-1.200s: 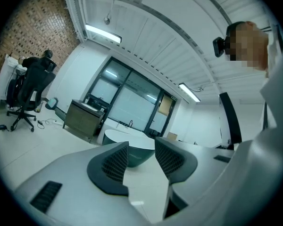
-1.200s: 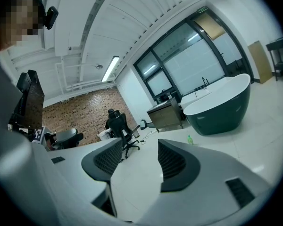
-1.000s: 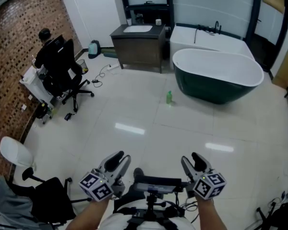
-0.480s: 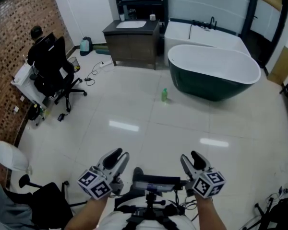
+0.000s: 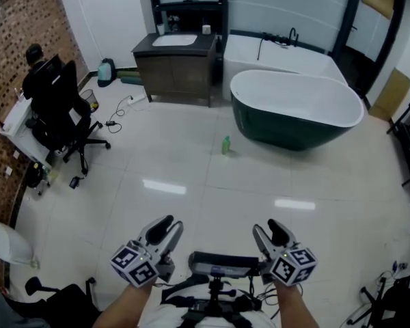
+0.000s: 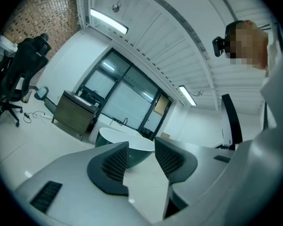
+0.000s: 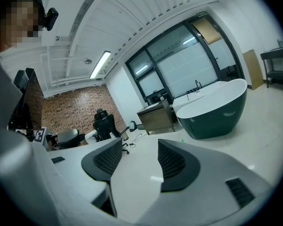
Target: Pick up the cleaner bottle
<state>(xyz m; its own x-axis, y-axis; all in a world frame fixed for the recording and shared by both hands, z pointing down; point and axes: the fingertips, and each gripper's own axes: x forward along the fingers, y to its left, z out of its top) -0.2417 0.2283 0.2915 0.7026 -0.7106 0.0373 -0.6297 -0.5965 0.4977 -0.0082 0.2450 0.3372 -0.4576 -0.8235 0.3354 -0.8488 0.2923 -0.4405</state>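
Left gripper (image 5: 169, 225) and right gripper (image 5: 267, 227): each pair of jaws stands apart with only bare floor showing in the gap, so neither holds anything. Both are carried low in front of the person, side by side and pointing into the room.

The cleaner bottle (image 5: 225, 145) stands on the tiled floor (image 5: 157, 149) well ahead of both grippers, near the foot of the dark green bathtub (image 5: 287, 134) but apart from it. It is small, green and upright, with its long axis vertical and its cap uppermost; which way any nozzle faces is too small to tell.

Handling, as a judgement: probably a light plastic bottle, with smooth walls that may give a little under the pads and slide if wet. A level grasp across the mid-body, jaws on either side of the vertical axis, looks safest. A high grip near the cap could tip it on the glossy tile.
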